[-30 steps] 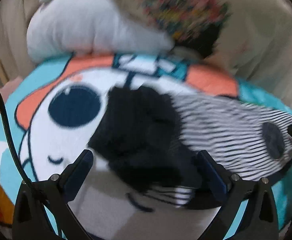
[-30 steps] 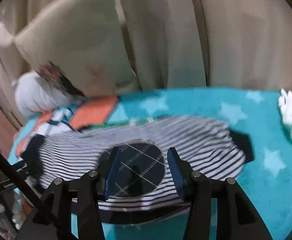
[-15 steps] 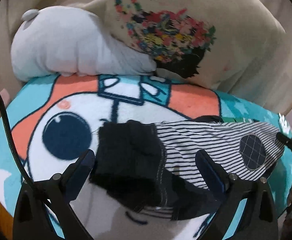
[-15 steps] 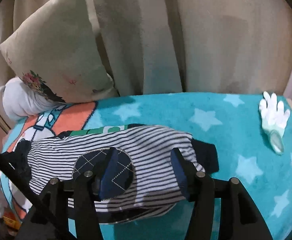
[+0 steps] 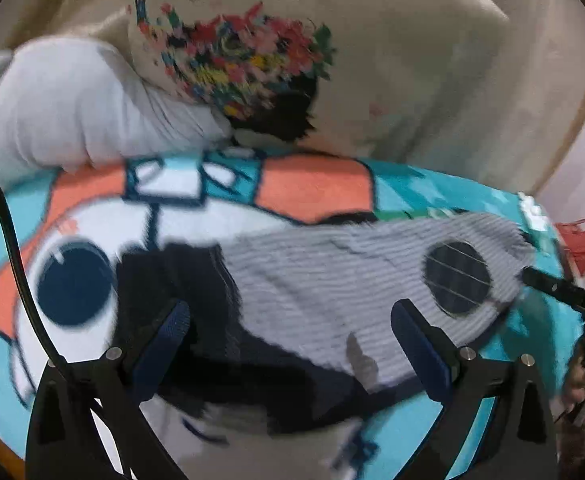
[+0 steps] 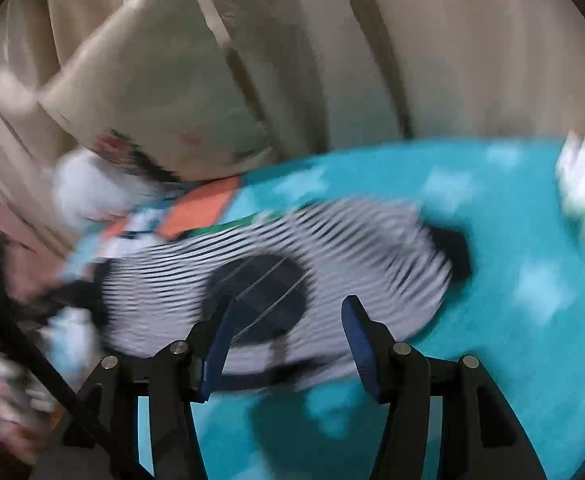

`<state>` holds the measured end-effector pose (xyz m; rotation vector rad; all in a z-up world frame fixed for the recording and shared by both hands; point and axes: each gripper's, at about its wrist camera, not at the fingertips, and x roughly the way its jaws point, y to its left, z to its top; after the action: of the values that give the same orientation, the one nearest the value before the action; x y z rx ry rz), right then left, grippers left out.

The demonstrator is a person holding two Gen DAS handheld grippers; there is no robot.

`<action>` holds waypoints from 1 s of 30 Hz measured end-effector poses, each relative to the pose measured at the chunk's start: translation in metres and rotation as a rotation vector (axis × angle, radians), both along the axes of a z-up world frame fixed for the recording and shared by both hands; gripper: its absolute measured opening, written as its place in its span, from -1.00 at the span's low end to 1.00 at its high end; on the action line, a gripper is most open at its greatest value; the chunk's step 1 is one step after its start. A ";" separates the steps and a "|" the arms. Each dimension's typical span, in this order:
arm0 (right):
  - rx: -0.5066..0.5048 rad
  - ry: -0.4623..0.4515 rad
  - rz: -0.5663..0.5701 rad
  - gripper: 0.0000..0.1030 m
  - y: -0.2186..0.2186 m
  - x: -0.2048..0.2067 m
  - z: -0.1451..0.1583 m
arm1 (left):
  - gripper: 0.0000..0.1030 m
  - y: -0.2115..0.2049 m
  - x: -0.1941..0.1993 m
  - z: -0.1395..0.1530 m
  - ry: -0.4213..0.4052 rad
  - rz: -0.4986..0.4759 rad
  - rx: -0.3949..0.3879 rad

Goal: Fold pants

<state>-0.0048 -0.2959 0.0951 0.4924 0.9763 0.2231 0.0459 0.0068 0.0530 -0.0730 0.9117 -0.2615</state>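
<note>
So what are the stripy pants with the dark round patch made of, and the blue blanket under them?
The black-and-white striped pants look like soft knit cotton: matte, limp, draping flat. Their dark oval patch seems a sewn-on woven piece crossed by thin pale lines. The turquoise star-print blanket looks like fuzzy fleece, matte and plush, though blur hides the pile. All guesses from looks.

Dim indoor light; heavy motion blur both views; fisheye bending, dark corners.
</note>
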 end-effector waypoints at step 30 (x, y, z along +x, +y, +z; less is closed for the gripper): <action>0.151 0.122 -0.215 -0.82 0.034 0.025 -0.044 | 0.95 0.029 -0.036 -0.011 0.148 0.053 -0.471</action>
<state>0.0199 -0.2623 0.0507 0.7515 1.0211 0.0736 0.0096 0.0360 0.0424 -0.5571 0.9784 -0.4214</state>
